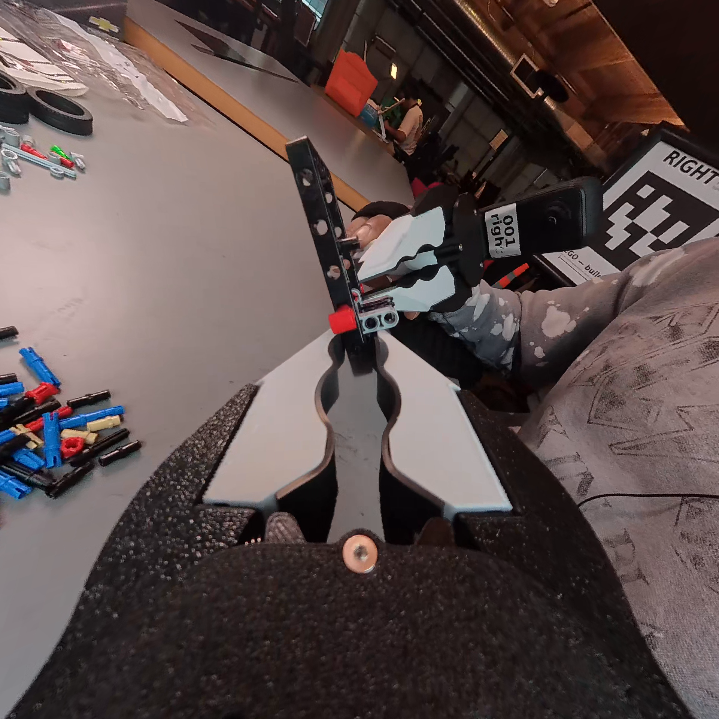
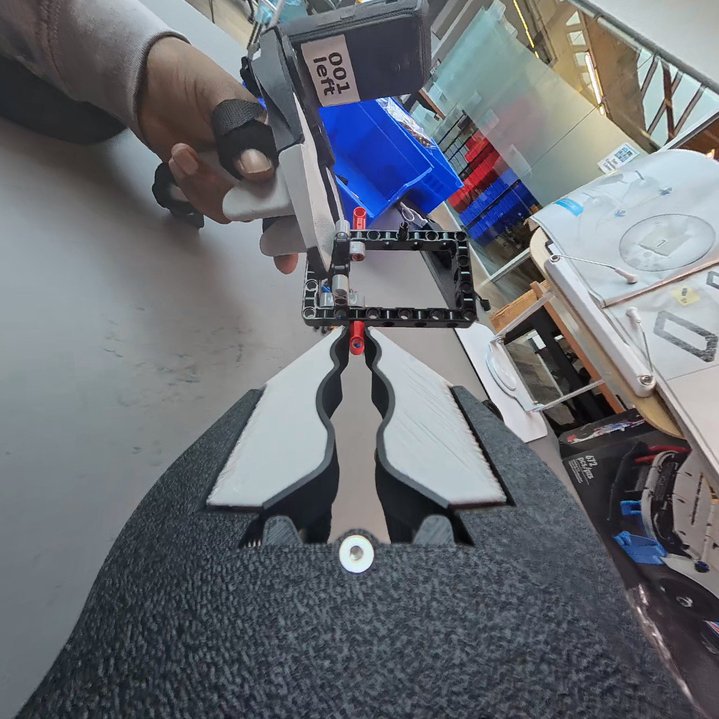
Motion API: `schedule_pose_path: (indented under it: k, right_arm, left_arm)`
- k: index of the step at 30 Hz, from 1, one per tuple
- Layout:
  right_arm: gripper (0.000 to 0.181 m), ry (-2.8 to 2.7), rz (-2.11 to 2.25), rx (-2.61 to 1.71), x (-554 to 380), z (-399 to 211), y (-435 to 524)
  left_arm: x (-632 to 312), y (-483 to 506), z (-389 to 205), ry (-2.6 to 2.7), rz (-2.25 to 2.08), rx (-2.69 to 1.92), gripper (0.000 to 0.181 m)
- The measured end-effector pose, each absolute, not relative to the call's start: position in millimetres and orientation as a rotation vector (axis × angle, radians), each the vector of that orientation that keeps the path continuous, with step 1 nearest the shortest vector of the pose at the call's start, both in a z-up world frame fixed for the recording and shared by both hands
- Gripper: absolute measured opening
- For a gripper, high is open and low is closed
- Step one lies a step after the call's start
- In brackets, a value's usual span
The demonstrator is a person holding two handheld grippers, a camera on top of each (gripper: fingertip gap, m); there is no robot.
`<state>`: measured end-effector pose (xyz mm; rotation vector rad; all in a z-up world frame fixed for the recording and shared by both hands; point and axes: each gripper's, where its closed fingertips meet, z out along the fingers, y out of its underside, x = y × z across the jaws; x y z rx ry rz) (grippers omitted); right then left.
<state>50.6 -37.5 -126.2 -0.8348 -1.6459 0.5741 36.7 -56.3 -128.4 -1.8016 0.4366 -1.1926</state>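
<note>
Left wrist view: the left gripper point(image 1: 360, 352) is pinched tight on the bottom edge of a black plastic frame point(image 1: 319, 218), held edge-on above the grey table point(image 1: 175, 253), loose pins point(image 1: 50, 424) off to the side. Frame looks light and stiff.

Right wrist view: the right gripper point(image 2: 355, 338) is nearly closed around a little red pin point(image 2: 355, 339) at the frame's lower beam. Small and probably slippery, so gripping its middle seems safest.

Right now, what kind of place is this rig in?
Probably a shared workshop or maker space: a long grey table strewn with toy building pins, stacked blue and red storage bins, glass partitions.
</note>
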Motion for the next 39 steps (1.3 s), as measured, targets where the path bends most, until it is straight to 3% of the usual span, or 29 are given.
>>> schedule_pose_path:
  k: [11,15,24,29,35,39]
  right_arm:
    - [0.007,-1.657,0.813,-0.997,54,-132,-35]
    - [0.006,-1.678,0.887,-1.189,79,-155,-7]
    - [0.007,-2.039,0.653,-1.249,81,-219,-20]
    - [0.022,-1.954,0.798,-1.274,77,-203,-24]
    - [0.018,-1.687,1.142,-1.18,73,-126,-30]
    - [0.02,-1.767,1.099,-1.123,62,-99,-39]
  left_arm:
    - [32,-53,-129,0.319,-1.33,-1.832,0.007]
    - [-16,-42,-127,0.205,-1.179,-1.828,0.004]
    - [25,-50,-145,0.357,-1.17,-1.937,0.007]
    - [33,-53,-151,0.397,-1.17,-1.961,0.007]
    - [36,-56,-160,0.47,-1.084,-2.01,0.006]
    - [43,-60,-175,0.656,-0.904,-2.094,0.007]
